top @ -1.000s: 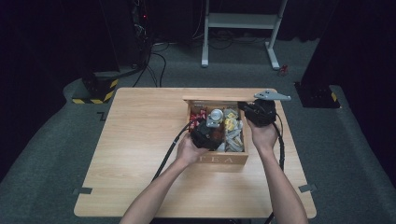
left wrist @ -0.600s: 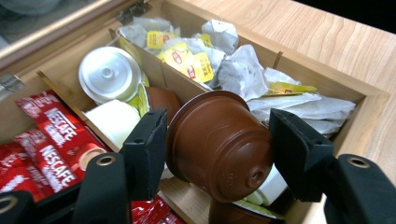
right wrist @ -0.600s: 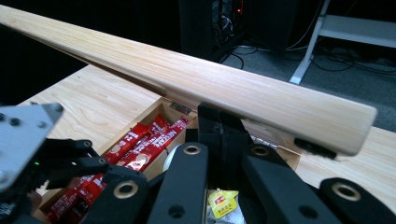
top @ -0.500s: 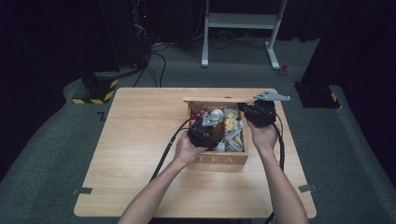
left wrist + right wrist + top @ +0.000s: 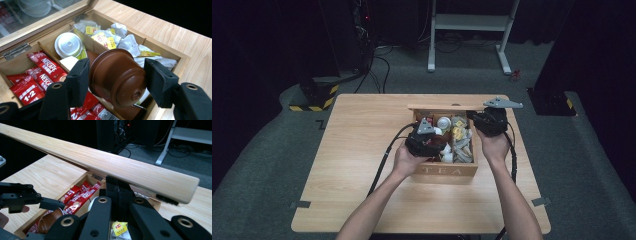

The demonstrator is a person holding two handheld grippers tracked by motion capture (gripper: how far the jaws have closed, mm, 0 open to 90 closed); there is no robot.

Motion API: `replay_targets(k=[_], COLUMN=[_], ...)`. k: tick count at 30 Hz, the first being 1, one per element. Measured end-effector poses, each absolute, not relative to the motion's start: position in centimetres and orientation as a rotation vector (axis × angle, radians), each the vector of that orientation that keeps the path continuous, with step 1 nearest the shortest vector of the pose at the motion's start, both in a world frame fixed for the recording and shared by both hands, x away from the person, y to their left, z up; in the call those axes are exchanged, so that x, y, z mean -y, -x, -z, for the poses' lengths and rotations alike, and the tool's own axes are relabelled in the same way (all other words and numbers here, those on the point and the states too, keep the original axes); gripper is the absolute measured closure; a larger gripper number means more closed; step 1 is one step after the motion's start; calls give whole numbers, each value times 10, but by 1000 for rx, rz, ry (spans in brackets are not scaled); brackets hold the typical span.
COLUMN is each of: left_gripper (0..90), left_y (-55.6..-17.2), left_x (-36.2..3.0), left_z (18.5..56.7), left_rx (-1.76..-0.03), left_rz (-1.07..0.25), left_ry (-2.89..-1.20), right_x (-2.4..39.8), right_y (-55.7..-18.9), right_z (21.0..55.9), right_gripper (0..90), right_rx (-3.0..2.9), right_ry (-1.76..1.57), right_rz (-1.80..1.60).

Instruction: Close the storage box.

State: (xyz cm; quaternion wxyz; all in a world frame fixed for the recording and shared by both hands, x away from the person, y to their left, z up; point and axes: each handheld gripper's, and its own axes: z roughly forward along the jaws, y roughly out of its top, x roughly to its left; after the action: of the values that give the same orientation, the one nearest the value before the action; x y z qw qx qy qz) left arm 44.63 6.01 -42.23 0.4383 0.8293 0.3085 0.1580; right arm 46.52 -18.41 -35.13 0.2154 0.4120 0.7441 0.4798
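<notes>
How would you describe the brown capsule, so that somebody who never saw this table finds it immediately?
Find the open wooden tea box on the table. Above its left side, over the red Nescafe sachets, the left claw grips a brown coffee capsule. It is the only glossy brown cup shape; the capsule behind it is white with silver foil.

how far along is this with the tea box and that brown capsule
Done: the tea box is open, and the right claw grips the edge of its lid, holding it up. In hand: the left claw has the brown capsule between its jaws, above the box's compartments. Left: the capsule has yet to be set down anywhere, and the lid is not yet released.
</notes>
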Motion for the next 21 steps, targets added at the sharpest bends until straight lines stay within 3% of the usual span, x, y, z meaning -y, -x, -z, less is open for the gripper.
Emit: replay_targets(k=[21], left_gripper=[398], left_y=[-440], left_x=[-86], left_z=[412], left_rx=[-770], left_rz=[-387], left_ry=[-2009], right_x=[184], right_y=[-464], right_z=[353], right_gripper=[900], right_rx=[-2072], right_ry=[-1149], right_rz=[-1338])
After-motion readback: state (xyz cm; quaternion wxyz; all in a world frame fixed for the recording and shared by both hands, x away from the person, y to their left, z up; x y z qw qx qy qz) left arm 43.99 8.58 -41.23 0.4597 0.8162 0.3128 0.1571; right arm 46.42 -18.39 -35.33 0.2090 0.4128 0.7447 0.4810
